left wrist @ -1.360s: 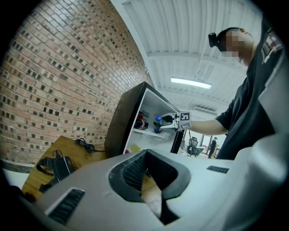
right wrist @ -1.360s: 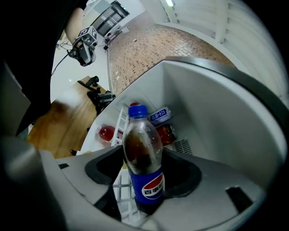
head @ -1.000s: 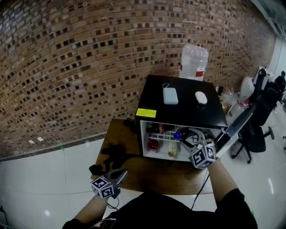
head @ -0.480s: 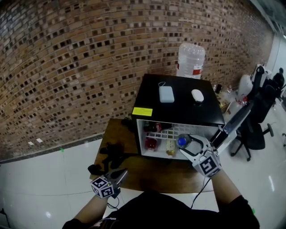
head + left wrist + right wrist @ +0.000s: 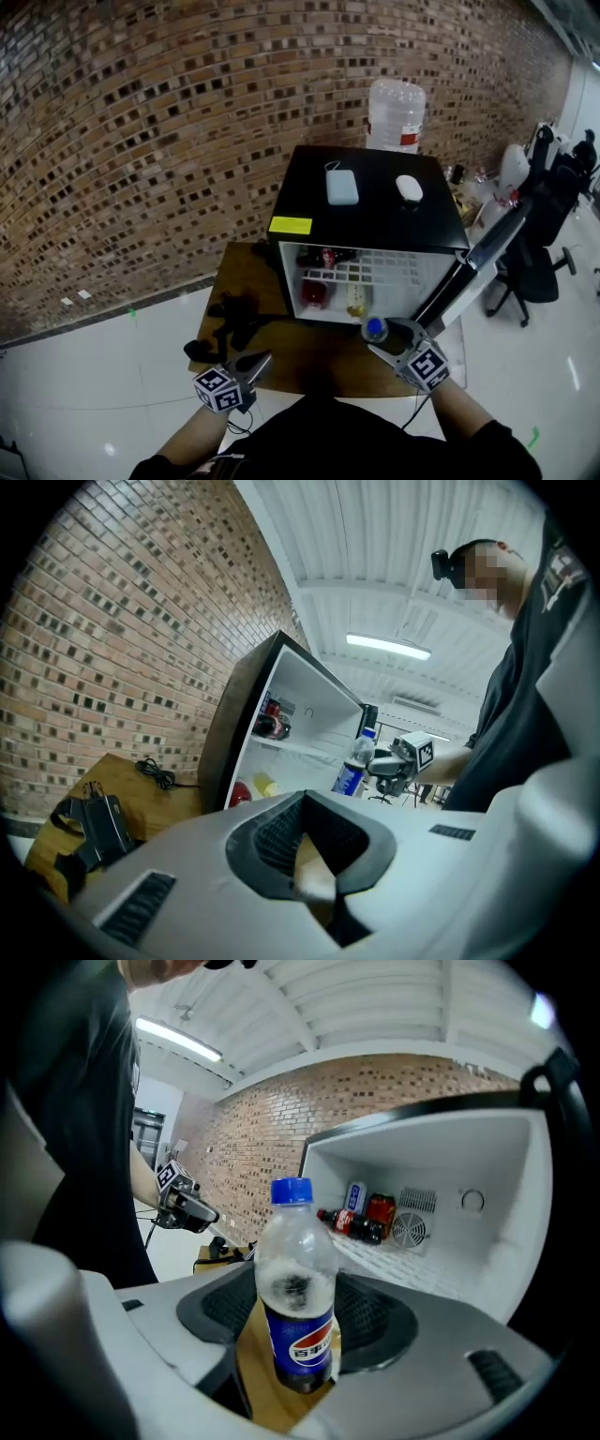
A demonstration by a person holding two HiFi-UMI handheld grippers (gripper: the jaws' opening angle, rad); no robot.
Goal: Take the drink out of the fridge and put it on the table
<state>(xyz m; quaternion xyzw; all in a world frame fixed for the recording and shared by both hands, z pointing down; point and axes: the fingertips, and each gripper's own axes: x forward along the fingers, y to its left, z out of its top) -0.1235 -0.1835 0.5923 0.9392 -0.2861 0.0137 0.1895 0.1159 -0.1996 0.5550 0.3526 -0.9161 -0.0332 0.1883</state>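
- Brick wall (image 5: 141,141) behind; a wooden table (image 5: 309,361) holds a black fridge (image 5: 375,211), its door open so drinks can come out.
- The right gripper (image 5: 390,338) pinches the blue-capped bottle (image 5: 298,1307) upright, ready to stand. The bottle is out of the fridge, over the table.
- The left gripper (image 5: 255,359) is pressed together, empty, off to the side.
- Count: two grippers, one held bottle, and three drinks on the fridge's top shelf.
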